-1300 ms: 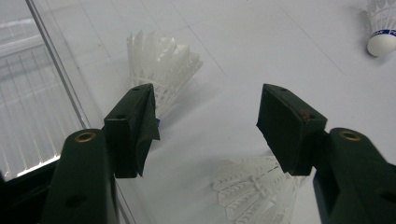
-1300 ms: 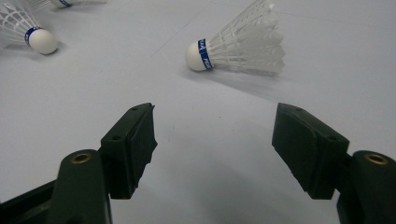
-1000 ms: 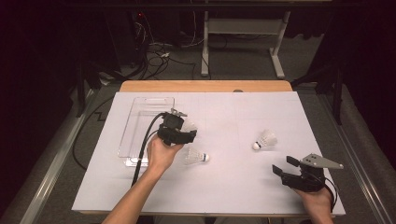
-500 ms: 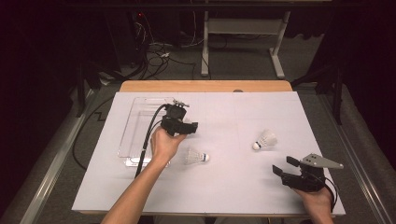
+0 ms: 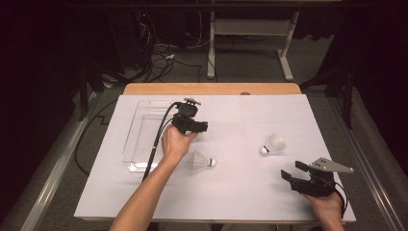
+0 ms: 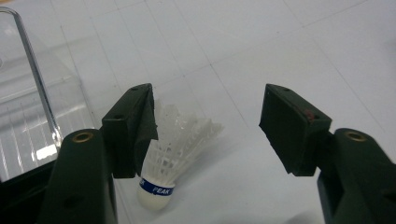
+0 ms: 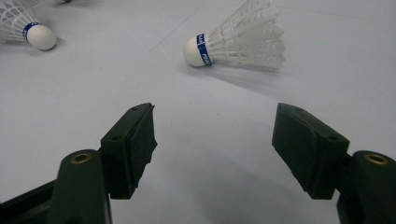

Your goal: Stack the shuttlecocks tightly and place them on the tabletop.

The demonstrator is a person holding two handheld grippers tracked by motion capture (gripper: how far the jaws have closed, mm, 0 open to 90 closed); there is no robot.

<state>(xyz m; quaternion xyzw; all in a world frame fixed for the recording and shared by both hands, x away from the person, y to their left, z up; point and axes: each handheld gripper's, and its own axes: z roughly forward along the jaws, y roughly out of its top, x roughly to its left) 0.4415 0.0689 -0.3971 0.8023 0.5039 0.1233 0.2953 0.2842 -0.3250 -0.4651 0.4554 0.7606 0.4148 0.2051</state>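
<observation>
Two white shuttlecocks with blue bands lie on the white table. One shuttlecock point(image 5: 202, 161) point(image 6: 163, 158) rests near the middle, cork toward the right. My left gripper point(image 5: 201, 126) point(image 6: 209, 119) hangs open above and just beyond it, and its left jaw hides part of the feathers. The other shuttlecock point(image 5: 273, 143) point(image 7: 238, 39) lies farther right. My right gripper point(image 5: 294, 171) point(image 7: 215, 135) stands open low over the table near the front right, a short way from that shuttlecock, with nothing between its jaws.
A clear plastic tray point(image 5: 139, 132) point(image 6: 28, 93) sits at the table's left, right beside my left gripper. The left gripper's black cable point(image 5: 156, 139) trails across the tray. The middle shuttlecock also shows far off in the right gripper view point(image 7: 28, 29).
My left gripper has risen and drifted toward the far right, away from the shuttlecock beneath it. Both shuttlecocks and the right gripper have stayed put.
</observation>
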